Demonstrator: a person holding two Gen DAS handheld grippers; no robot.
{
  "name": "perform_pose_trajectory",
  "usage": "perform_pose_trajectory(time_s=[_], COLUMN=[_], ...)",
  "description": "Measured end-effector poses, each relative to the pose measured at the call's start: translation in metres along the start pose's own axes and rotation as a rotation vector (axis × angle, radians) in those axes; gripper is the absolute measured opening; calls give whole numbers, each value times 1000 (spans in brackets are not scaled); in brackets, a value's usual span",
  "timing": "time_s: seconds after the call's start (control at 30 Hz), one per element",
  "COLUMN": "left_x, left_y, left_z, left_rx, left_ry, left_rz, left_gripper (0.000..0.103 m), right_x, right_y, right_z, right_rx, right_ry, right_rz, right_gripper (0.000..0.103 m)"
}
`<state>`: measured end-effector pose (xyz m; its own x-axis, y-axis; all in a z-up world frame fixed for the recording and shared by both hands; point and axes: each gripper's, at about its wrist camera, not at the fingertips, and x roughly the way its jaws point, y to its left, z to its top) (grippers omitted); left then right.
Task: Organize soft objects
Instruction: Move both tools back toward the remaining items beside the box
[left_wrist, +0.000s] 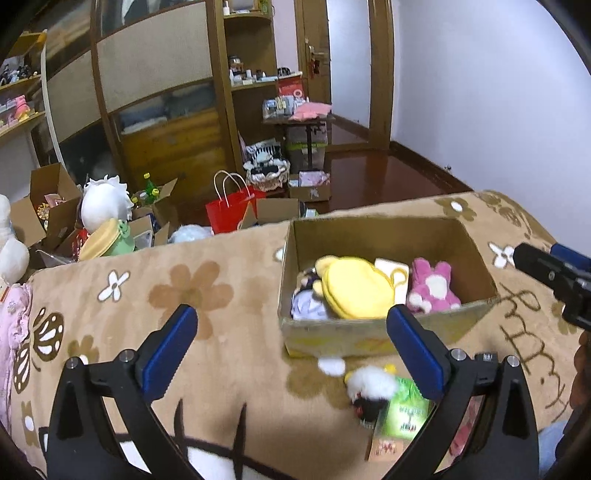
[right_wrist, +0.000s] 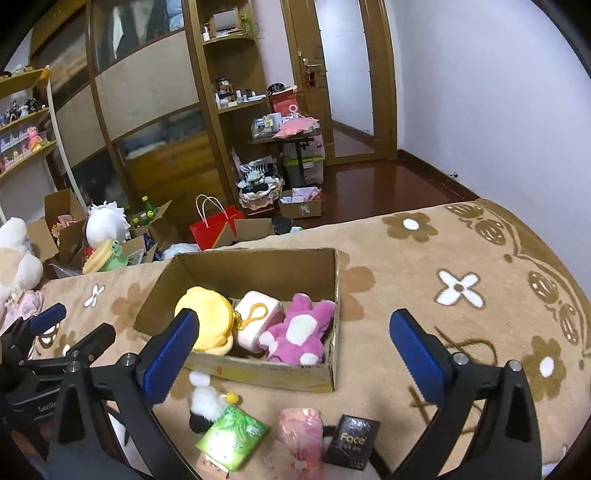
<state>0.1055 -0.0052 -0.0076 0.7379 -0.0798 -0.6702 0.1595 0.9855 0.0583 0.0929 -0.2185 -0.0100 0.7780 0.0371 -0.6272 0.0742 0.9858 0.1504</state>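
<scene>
A cardboard box (left_wrist: 369, 334) (right_wrist: 280, 373) sits on a beige flowered blanket. It holds a yellow plush (left_wrist: 354, 288) (right_wrist: 207, 317), a pink-and-white plush (left_wrist: 432, 286) (right_wrist: 299, 332), a cream pouch with a yellow clip (right_wrist: 255, 317) and a pale purple item (left_wrist: 308, 306). In front of the box lie a small white-and-black plush (left_wrist: 369, 387) (right_wrist: 205, 404), a green packet (left_wrist: 404, 410) (right_wrist: 232, 435), a pink soft item (right_wrist: 301, 432) and a black "Face" packet (right_wrist: 351, 441). My left gripper (left_wrist: 291, 354) is open above the blanket. My right gripper (right_wrist: 291, 354) is open above the box front; it also shows in the left wrist view (left_wrist: 554, 273).
Beyond the bed edge the floor holds open cardboard boxes (right_wrist: 59, 225), a red paper bag (right_wrist: 214, 225), a white plush (left_wrist: 105, 203) and a green-and-yellow toy (left_wrist: 110, 242). Wooden wardrobe and shelves stand behind. A white wall is at the right.
</scene>
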Motion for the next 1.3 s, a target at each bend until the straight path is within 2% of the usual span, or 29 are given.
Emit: perform_pose_trajectory(time_s=[0.2, 0.43, 1.1, 1.3], left_x=[0, 9, 71, 83], left_y=[-7, -13, -27, -35], left_z=[-21, -32, -48, -54], left_rx=[26, 47, 56, 84], left_ry=[64, 83, 223, 254], left_rz=[2, -11, -53, -51], left_gripper=[101, 101, 101, 101], right_x=[-7, 0, 51, 66], right_y=[-3, -11, -55, -57], right_z=[-12, -31, -78, -87], right_rx=[16, 52, 276, 278], right_ry=[31, 97, 273, 327], right_rz=[-13, -32, -72, -93], right_gripper=[103, 103, 103, 103])
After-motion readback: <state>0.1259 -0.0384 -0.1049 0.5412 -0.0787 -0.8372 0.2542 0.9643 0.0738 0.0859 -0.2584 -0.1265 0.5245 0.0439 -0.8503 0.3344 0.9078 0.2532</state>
